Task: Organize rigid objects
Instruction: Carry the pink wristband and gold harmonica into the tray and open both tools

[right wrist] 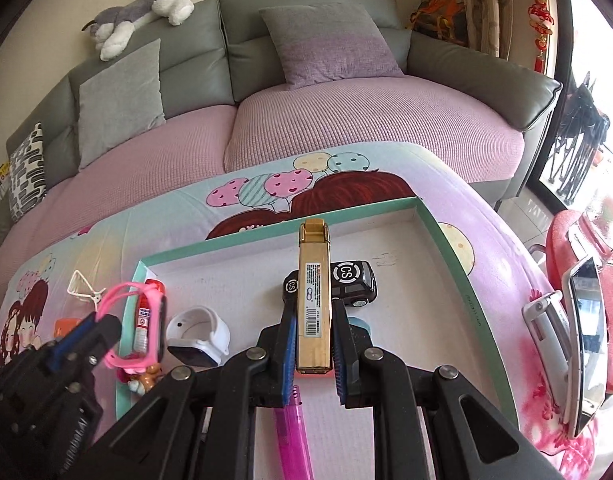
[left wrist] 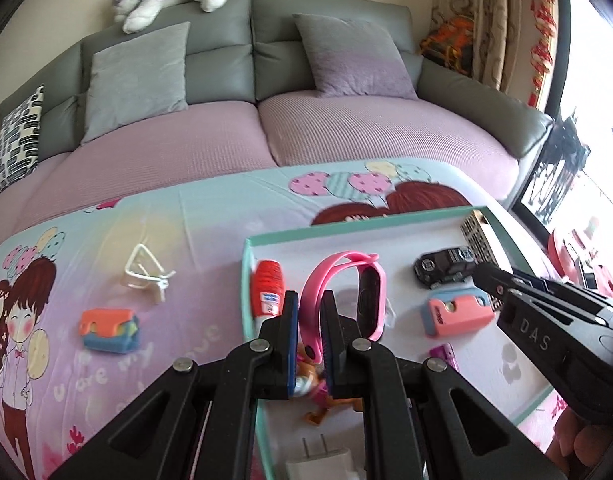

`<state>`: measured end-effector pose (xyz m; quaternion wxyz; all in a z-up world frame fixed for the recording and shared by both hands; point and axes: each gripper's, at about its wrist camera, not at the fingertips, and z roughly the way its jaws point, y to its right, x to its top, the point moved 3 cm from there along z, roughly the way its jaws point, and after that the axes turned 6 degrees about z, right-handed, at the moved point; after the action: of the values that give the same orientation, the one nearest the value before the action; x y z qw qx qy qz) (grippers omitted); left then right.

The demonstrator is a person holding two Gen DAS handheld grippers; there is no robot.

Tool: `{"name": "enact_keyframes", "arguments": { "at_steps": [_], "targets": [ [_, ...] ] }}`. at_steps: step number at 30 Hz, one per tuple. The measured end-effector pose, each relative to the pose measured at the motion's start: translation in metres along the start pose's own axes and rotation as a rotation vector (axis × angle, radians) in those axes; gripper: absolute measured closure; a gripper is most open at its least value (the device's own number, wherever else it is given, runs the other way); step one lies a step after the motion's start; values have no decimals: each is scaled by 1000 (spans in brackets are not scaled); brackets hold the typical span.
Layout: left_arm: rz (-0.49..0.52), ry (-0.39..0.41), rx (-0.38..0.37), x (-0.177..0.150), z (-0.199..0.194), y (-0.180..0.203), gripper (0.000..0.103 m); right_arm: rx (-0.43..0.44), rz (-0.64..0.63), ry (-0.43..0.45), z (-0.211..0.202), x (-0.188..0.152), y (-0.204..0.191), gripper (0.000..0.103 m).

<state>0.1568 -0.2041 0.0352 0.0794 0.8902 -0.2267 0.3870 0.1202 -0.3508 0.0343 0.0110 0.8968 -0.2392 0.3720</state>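
- Now the left gripper (left wrist: 311, 312) pinches the strap of a pink watch (left wrist: 346, 292), held above the tray (left wrist: 426, 216).
- Meanwhile the right gripper (right wrist: 313, 344) pinches a gold box (right wrist: 313, 292) over the tray, above a black car (right wrist: 354, 280).
- Outside, an orange block (left wrist: 110, 330) and a white clip (left wrist: 144, 272) lie on the cloth (left wrist: 186, 232).

The left tool (left wrist: 310, 312) is built of matte black plastic linkage arms joined by round silver pins, and its fingers are faced with ribbed blue pads (left wrist: 291, 320). The right tool (right wrist: 314, 336) is made alike, and white "DAS" lettering is printed on its black body.
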Motion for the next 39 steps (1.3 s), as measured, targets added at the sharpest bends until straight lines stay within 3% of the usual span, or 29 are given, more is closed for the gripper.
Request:
{"name": "enact_keyframes", "arguments": {
  "at_steps": [27, 29, 31, 32, 39],
  "targets": [
    [32, -60, -18, -7, 13, 10, 91, -17, -12, -56, 18, -6, 1, 86],
    [31, -60, -20, -8, 13, 10, 83, -19, -17, -55, 17, -6, 0, 85],
    [26, -56, -18, -7, 12, 9, 59, -17, -18, -55, 17, -6, -1, 85],
    [23, -52, -17, -7, 10, 9, 55, -19, -20, -54, 16, -6, -1, 85],
    [9, -36, -10, -5, 5, 4, 49, -34, -12, -21, 6, -2, 0, 81]
  ]
}}
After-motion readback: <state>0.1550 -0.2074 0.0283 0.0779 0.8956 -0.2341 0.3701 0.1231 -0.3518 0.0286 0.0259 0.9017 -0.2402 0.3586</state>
